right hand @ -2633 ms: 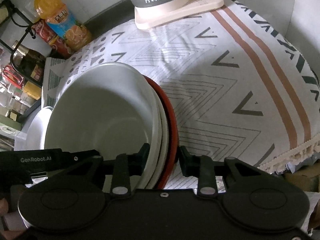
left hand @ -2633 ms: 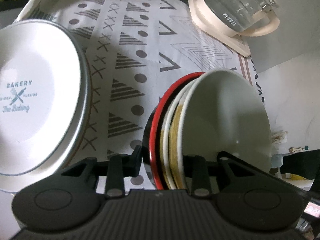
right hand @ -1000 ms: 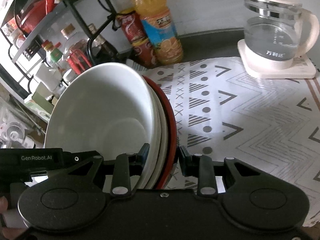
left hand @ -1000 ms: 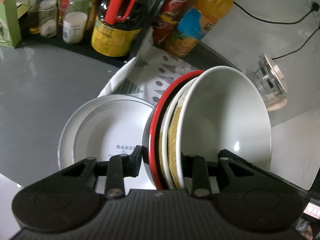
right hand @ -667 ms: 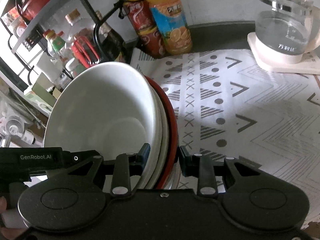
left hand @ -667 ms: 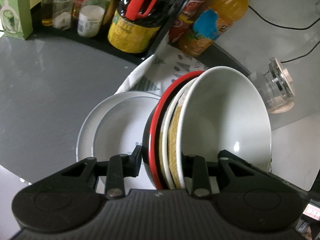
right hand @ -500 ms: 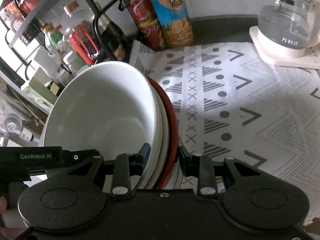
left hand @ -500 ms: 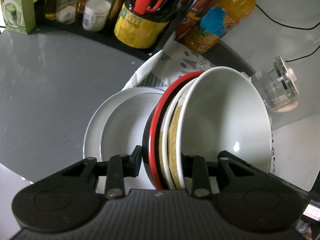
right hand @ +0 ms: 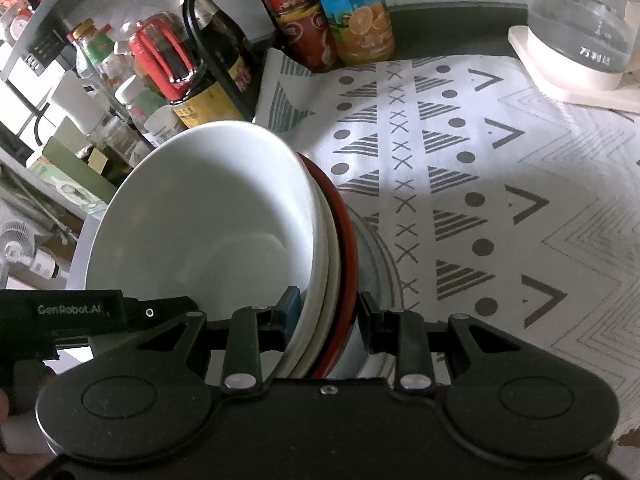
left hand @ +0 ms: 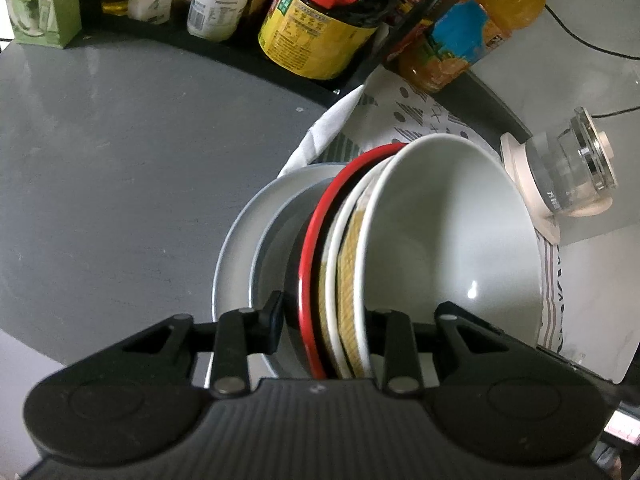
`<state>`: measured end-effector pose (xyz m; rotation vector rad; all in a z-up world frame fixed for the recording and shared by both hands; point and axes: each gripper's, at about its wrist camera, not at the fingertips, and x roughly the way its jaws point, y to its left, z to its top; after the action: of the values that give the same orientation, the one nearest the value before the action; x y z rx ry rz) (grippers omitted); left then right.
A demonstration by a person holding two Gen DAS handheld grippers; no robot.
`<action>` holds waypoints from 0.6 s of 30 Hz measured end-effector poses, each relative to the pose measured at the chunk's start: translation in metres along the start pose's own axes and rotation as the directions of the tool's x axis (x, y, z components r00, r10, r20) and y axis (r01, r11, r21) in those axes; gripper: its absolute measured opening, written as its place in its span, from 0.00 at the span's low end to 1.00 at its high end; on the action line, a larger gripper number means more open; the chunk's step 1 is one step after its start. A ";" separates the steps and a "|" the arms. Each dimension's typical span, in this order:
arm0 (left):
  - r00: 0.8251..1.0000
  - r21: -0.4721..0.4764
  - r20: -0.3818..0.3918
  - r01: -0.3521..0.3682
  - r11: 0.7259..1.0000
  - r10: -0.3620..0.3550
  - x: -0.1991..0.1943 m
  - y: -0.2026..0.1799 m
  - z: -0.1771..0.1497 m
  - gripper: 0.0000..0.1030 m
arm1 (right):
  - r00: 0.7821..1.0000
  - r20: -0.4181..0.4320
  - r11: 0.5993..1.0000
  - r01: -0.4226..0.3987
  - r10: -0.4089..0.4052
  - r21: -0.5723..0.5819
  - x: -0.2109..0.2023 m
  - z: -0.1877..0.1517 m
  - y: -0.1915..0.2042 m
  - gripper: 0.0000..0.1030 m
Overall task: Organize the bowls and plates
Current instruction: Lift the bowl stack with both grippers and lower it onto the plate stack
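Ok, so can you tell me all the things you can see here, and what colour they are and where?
stack of bowls: one stack, white bowl inside, red-rimmed one outside, held in both claws.
plate: one, pale grey-white, on the counter just behind the stack.
tablecloth: one, white with grey triangles and crosses, under the plate's edge.
kettle: one, clear glass on a cream base, far corner of the cloth.
juice bottle: one, orange with blue label, back of the cloth.
red can: one, beside the juice.
sauce bottle: one, dark with yellow label, on the rack.
left claw: black, shut on the stack's rims.
right claw: black, shut on the opposite rims.
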<state>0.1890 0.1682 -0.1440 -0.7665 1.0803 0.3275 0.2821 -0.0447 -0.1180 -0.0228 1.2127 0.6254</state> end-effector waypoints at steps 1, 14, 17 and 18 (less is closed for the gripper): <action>1.000 0.004 -0.007 0.002 1.000 -0.002 0.001 0.001 0.001 0.29 | 1.000 -0.002 1.000 0.003 -0.003 0.005 0.001 0.000 0.000 0.30; 0.997 0.083 -0.054 0.050 0.995 -0.046 0.011 0.003 0.015 0.32 | 0.999 0.031 0.995 0.032 -0.035 0.092 0.005 -0.006 0.001 0.33; 0.997 0.096 -0.062 0.055 0.994 -0.050 0.012 0.004 0.017 0.32 | 0.999 0.040 0.993 0.028 -0.032 0.114 0.004 -0.006 0.000 0.34; 0.997 0.101 -0.065 0.056 0.993 -0.050 0.012 0.004 0.017 0.33 | 0.998 0.051 0.992 0.026 -0.032 0.120 0.002 -0.006 0.000 0.37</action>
<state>0.2040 0.1816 -0.1516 -0.7162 1.1250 0.2021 0.2771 -0.0454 -0.1223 0.0761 1.1946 0.5243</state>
